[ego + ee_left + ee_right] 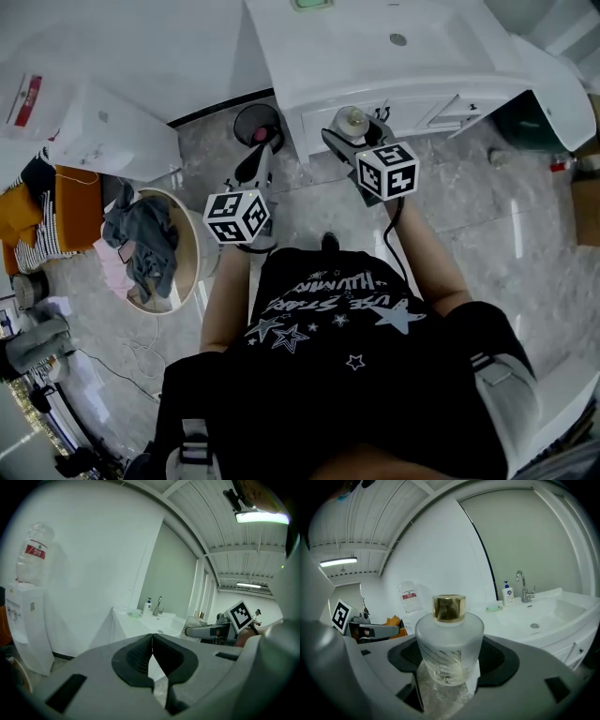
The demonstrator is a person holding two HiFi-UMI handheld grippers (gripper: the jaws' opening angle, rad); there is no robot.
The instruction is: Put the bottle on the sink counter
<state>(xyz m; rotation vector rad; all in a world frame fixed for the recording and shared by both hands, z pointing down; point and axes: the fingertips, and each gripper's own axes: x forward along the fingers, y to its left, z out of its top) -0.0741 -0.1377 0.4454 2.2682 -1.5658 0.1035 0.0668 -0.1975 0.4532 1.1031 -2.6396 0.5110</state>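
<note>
A frosted glass bottle (450,648) with a gold cap stands upright between the jaws of my right gripper (451,660), which is shut on it. In the head view the bottle (353,121) and right gripper (361,141) are held in the air just in front of the white sink counter (375,66), below its front edge. From the left gripper view the bottle (198,620) appears at the right, beside the counter (126,623). My left gripper (152,656) is shut with nothing between its jaws; it hovers (258,164) left of the cabinet.
On the counter stand a tap (524,587), a soap dispenser (507,593) and a green soap dish (493,607) round the basin (543,616). A water dispenser (26,620) stands left. A laundry basket (155,248) with clothes sits on the floor.
</note>
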